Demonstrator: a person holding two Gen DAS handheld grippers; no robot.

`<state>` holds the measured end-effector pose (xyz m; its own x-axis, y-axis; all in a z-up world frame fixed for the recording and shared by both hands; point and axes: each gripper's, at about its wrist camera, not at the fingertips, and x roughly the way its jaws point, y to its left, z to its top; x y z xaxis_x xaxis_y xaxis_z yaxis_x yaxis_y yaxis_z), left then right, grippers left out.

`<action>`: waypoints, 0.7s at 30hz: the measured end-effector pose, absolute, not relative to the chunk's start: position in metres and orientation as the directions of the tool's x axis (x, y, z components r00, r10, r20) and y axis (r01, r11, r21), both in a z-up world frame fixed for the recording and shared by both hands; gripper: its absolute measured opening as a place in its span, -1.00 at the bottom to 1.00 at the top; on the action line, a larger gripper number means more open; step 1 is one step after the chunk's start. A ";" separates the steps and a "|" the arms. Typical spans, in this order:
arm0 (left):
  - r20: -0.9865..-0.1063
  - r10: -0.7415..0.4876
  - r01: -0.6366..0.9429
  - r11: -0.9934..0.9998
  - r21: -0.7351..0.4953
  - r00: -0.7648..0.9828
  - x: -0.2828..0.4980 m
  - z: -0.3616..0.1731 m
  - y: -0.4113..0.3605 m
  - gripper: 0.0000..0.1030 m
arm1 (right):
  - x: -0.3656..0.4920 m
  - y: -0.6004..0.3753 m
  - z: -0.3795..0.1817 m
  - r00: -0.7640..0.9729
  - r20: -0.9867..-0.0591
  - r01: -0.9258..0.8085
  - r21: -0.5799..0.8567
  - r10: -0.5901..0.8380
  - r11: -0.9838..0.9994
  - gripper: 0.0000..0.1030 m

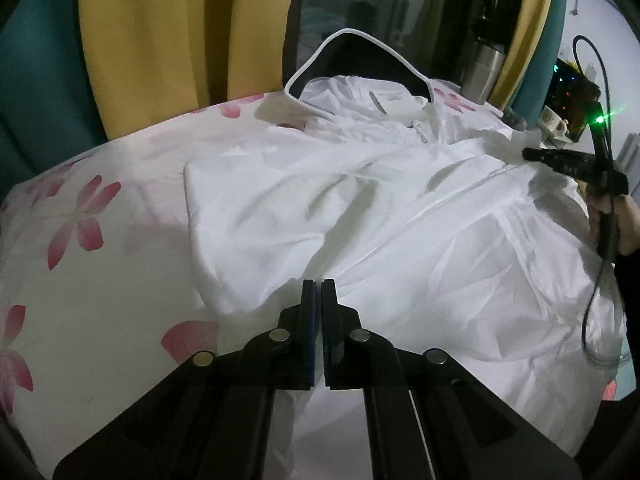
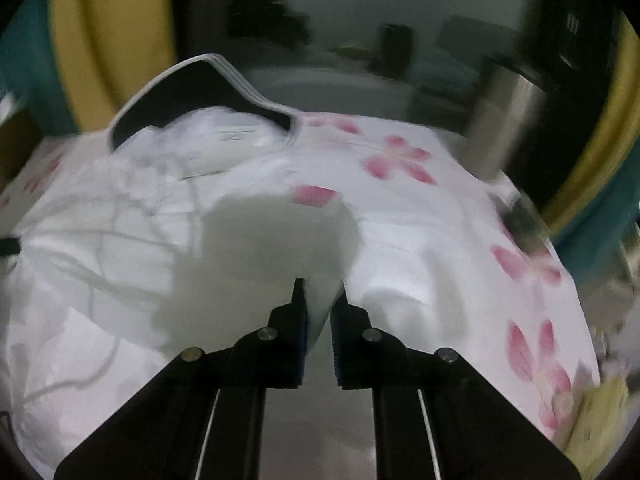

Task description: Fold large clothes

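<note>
Your left gripper (image 1: 319,285) is clenched tight at the near hem of the white jacket (image 1: 400,216); your right gripper (image 2: 320,286) pinches a raised fold of it.

Jacket lies spread on the flower-print sheet (image 1: 80,216), zip up, hood against the black white-piped cushion (image 1: 360,60). Bare sheet stretches left of its straight folded edge and right of your right gripper. Neck label (image 1: 394,102) is too small to read. Yellow curtain (image 1: 160,28) and a steel flask (image 1: 482,70) stand behind.
</note>
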<state>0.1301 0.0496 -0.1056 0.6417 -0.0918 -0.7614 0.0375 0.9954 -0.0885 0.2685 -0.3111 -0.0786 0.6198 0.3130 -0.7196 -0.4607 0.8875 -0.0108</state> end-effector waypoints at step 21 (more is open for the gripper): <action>-0.748 -0.104 -0.004 0.990 -0.141 0.656 0.121 -0.081 0.064 -0.82 | 0.264 -0.345 -0.058 0.576 -0.682 -0.452 0.192 0.450 0.871 -0.09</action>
<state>0.1208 0.0640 -0.0813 0.6560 -0.1037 -0.7476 -0.0042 0.9900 -0.1410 0.2641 -0.3446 -0.0583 0.5763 0.4500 -0.6822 -0.4522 0.8709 0.1925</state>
